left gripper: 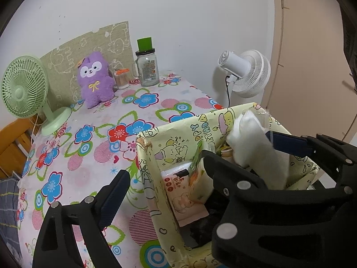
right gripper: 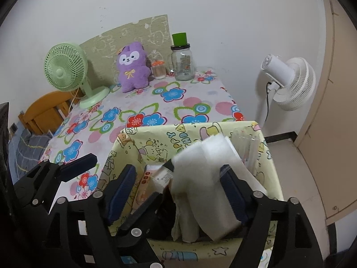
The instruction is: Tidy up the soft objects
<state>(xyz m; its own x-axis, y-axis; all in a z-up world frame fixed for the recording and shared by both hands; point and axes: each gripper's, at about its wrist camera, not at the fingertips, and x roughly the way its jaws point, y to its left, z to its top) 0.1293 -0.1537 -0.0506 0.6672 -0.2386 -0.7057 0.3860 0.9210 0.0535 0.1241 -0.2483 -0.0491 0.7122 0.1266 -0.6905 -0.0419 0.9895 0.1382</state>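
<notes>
**Trainee:** State of the right gripper (right gripper: pixel 178 169)?

**Technician:** Its fingers (right gripper: pixel 120 192) are spread. The white padded pack (right gripper: pixel 196 156) stands between them. The right-hand pad lies against the pack's clear wrapper edge; the left-hand pad is apart from it. No pinch is applied.

**Trainee:** And the left gripper (left gripper: pixel 166 164)?

**Technician:** Also spread and holding nothing. It straddles the left wall of the yellow cartoon-print basket (left gripper: pixel 151 167): one finger is outside over the bench (left gripper: pixel 89 156), the other is inside the basket.

**Trainee:** Where is the pack?

**Technician:** In the right half of the basket, upright and leaning, with its top above the rim. Its lower end is hidden behind the fingers.

**Trainee:** Other basket contents?

**Technician:** A pink tissue packet (left gripper: pixel 178 192) stands against the left inner wall, with a second packet just beside it. Something dark lies at the bottom; I cannot tell what it is.

**Trainee:** What surrounds the basket?

**Technician:** The basket sits at the near right corner of the bench, on a flowered cloth. Along the far edge, well apart from it, are a green desk fan (left gripper: pixel 20 91), a purple plush toy (left gripper: pixel 94 78), a small swab container (left gripper: pixel 121 78) and a glass jar (left gripper: pixel 148 69) with a green cup on top. A white fan (left gripper: pixel 247 71) stands beyond the bench's right edge.
</notes>
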